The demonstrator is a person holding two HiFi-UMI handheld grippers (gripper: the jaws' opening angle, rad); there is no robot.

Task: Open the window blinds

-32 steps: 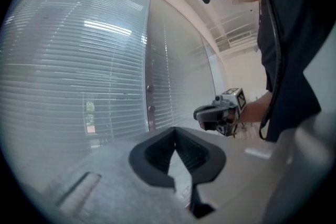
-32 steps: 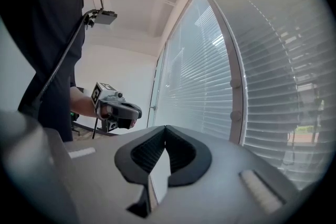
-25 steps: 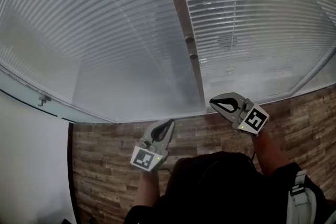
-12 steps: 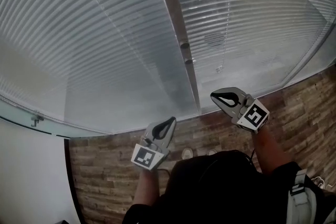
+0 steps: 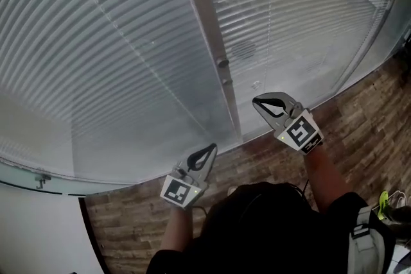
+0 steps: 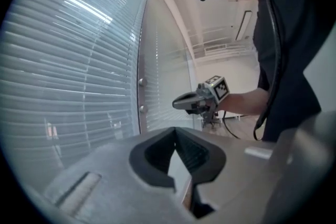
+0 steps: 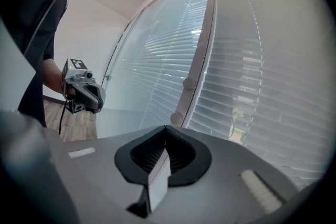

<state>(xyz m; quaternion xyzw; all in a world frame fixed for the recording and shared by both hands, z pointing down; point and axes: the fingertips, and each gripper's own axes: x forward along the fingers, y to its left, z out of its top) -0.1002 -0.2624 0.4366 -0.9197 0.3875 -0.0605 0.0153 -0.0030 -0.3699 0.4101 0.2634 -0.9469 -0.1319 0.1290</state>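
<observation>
Window blinds [image 5: 128, 42]: slats likely light, flimsy; take hold at thin hanging cord [image 5: 256, 83]. Left tongs [image 5: 212, 147], right tongs [image 5: 255, 101] both closed, empty.

Right gripper [image 5: 255, 101] has come up and in toward the window post [image 5: 204, 35]. Its tip now sits just below and right of the post's two knobs [image 5: 222, 63], closer than before, and its marker cube has rolled a bit. Left gripper [image 5: 210, 149] has edged sideways near the post's foot. Head view has swung: the post leans further left, and more floor [image 5: 366, 112] shows right of it.
</observation>
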